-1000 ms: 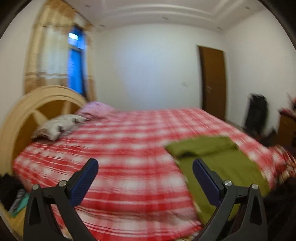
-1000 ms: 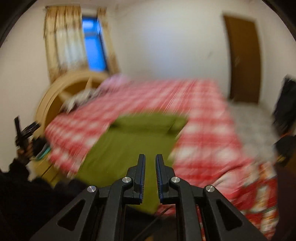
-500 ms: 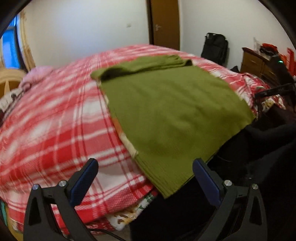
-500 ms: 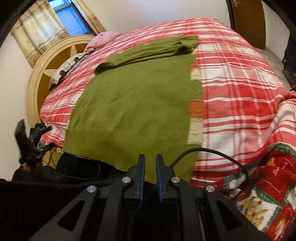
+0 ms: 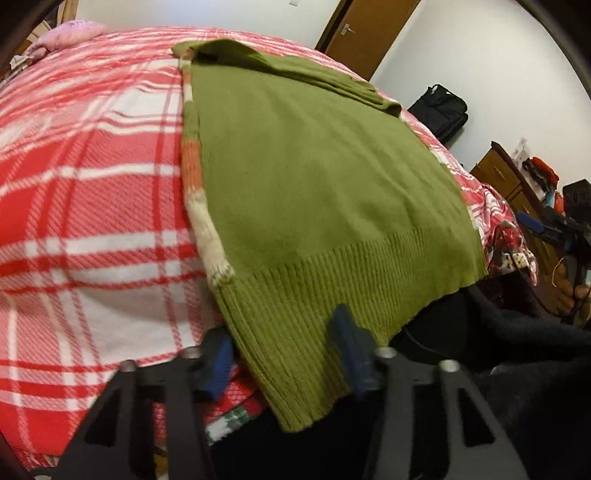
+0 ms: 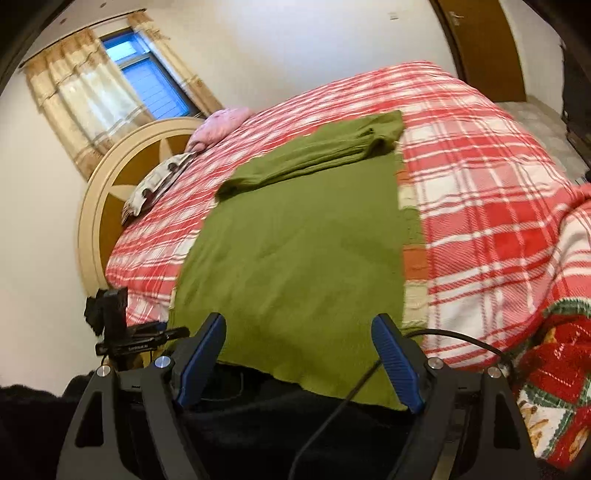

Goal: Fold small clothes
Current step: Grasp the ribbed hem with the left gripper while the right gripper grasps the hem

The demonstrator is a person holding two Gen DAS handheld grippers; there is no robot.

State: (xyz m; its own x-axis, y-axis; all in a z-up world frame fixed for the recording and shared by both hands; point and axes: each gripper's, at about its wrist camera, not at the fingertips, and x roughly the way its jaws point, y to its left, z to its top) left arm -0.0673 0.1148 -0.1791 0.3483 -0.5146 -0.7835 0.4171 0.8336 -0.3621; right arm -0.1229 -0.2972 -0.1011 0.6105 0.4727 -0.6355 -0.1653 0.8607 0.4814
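Observation:
An olive green knit sweater (image 5: 314,177) lies flat on the red and white plaid bed (image 5: 92,184), its sleeves folded across the far end and its ribbed hem hanging over the near edge. It also shows in the right wrist view (image 6: 295,251). My left gripper (image 5: 284,354) is open, its blue pads either side of the hem's left corner, the cloth between them. My right gripper (image 6: 299,354) is open and empty, just in front of the hem's right part.
A striped knit layer (image 5: 195,192) shows under the sweater's side. Pillows (image 6: 221,122) and a round headboard (image 6: 110,206) are at the bed's head. A wooden door (image 5: 365,33), a black bag (image 5: 439,110) and a dresser (image 5: 502,177) stand beyond. A cable (image 6: 369,384) hangs near my right gripper.
Both grippers have dropped toward the sweater's hem. The right gripper has gone from shut to open. The left gripper has narrowed around the hem's corner.

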